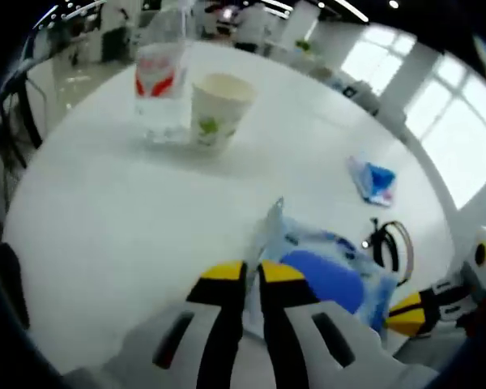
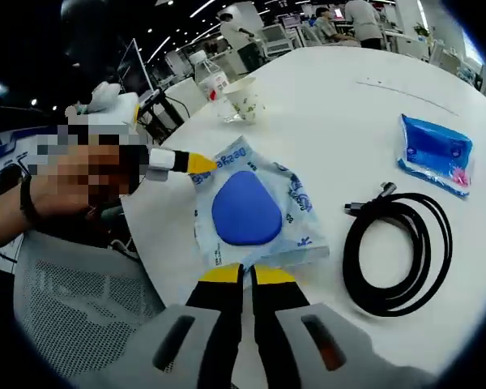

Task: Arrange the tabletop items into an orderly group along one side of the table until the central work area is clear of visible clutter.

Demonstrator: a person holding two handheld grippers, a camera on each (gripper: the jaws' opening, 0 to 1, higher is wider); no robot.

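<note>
A clear wet-wipes packet (image 1: 332, 279) with a blue oval lid lies on the round white table (image 1: 130, 211). My left gripper (image 1: 251, 271) is shut on the packet's thin edge. My right gripper (image 1: 409, 314) comes in from the right at the packet's other side. In the right gripper view the wipes packet (image 2: 247, 211) lies flat, my right gripper (image 2: 248, 274) is shut on its near edge, and my left gripper (image 2: 190, 164) pinches its far left corner. A coiled black cable (image 2: 397, 251) and a blue tissue pack (image 2: 435, 151) lie to the right.
A water bottle (image 1: 162, 89) and a paper cup (image 1: 215, 109) stand together near the table's far edge. The black cable (image 1: 389, 243) and blue tissue pack (image 1: 373, 180) lie right of the packet. A grey mesh chair (image 2: 65, 316) sits by the table edge.
</note>
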